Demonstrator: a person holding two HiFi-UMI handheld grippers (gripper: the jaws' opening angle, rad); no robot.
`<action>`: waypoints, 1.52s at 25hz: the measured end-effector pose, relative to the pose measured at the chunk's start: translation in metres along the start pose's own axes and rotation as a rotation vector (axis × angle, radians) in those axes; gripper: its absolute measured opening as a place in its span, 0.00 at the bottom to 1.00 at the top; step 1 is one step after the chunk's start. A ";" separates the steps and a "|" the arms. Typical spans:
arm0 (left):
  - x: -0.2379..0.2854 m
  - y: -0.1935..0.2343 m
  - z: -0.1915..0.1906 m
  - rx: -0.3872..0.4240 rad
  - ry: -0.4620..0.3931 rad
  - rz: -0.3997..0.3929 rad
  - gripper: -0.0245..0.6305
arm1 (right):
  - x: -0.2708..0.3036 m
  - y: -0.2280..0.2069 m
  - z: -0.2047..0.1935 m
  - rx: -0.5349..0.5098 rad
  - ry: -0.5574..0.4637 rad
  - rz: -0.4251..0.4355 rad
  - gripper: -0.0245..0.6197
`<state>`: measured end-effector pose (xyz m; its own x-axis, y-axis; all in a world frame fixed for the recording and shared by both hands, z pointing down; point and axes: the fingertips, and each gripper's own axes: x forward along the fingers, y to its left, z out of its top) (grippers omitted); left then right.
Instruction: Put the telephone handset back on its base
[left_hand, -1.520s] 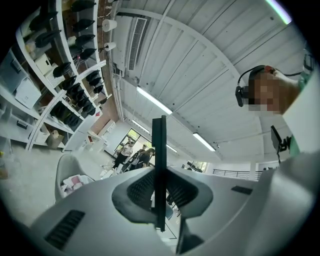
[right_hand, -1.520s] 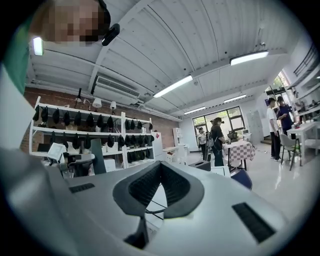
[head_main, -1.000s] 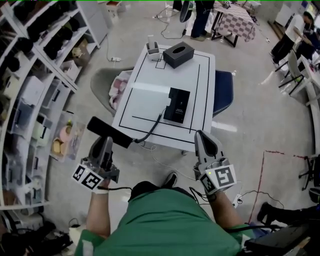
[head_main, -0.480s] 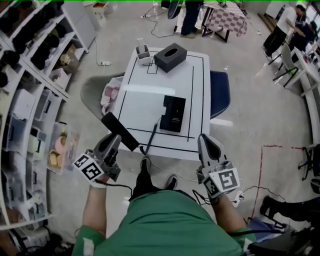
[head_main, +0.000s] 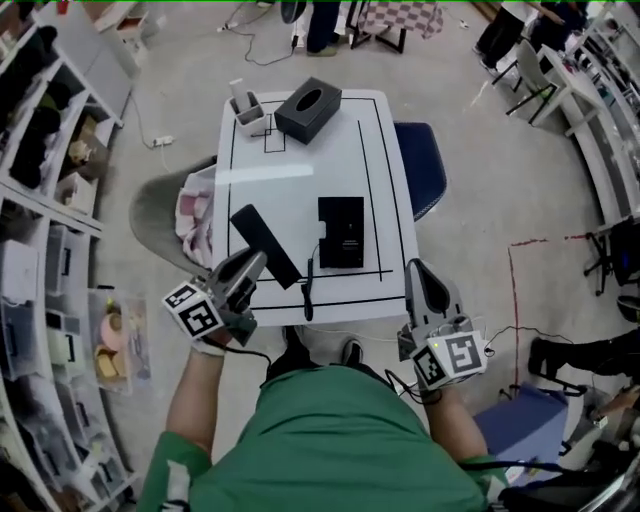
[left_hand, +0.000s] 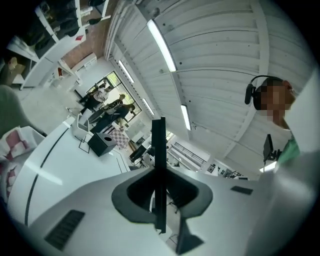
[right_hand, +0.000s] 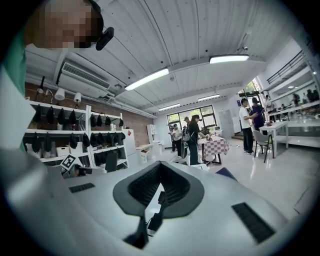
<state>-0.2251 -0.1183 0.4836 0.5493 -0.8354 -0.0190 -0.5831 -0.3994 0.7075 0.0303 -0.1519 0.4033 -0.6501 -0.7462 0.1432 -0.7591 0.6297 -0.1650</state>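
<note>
The black telephone base (head_main: 341, 231) lies flat on the white table (head_main: 300, 170), near its front right. My left gripper (head_main: 250, 268) is shut on the black handset (head_main: 265, 245), which hangs tilted over the table's front left, just left of the base. In the left gripper view the handset (left_hand: 159, 150) shows edge-on as a thin dark bar clamped between the jaws. Its cord (head_main: 307, 290) trails to the base. My right gripper (head_main: 420, 272) hovers at the table's front right corner, shut with nothing in it; in the right gripper view its jaws meet (right_hand: 160, 166).
A black tissue box (head_main: 308, 109) and a small holder (head_main: 247, 104) stand at the table's far end. A blue chair (head_main: 420, 165) is at the right, a grey chair with a pink cloth (head_main: 190, 210) at the left. Shelves (head_main: 50, 200) line the left wall.
My left gripper has carried the handset up and to the right, from off the table's front left corner to over the table beside the base. The right gripper has stayed near the front right corner.
</note>
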 end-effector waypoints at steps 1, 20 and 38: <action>0.006 0.006 0.000 -0.019 0.024 -0.022 0.16 | 0.002 0.002 -0.002 0.003 0.004 -0.020 0.07; 0.111 0.093 -0.096 -0.168 0.441 -0.151 0.16 | -0.026 -0.006 -0.031 0.075 0.055 -0.324 0.07; 0.147 0.132 -0.150 -0.301 0.599 -0.235 0.16 | -0.030 -0.036 -0.039 0.104 0.092 -0.384 0.07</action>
<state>-0.1315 -0.2370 0.6802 0.9253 -0.3541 0.1358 -0.2657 -0.3498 0.8983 0.0761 -0.1436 0.4430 -0.3242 -0.8972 0.2998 -0.9429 0.2807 -0.1795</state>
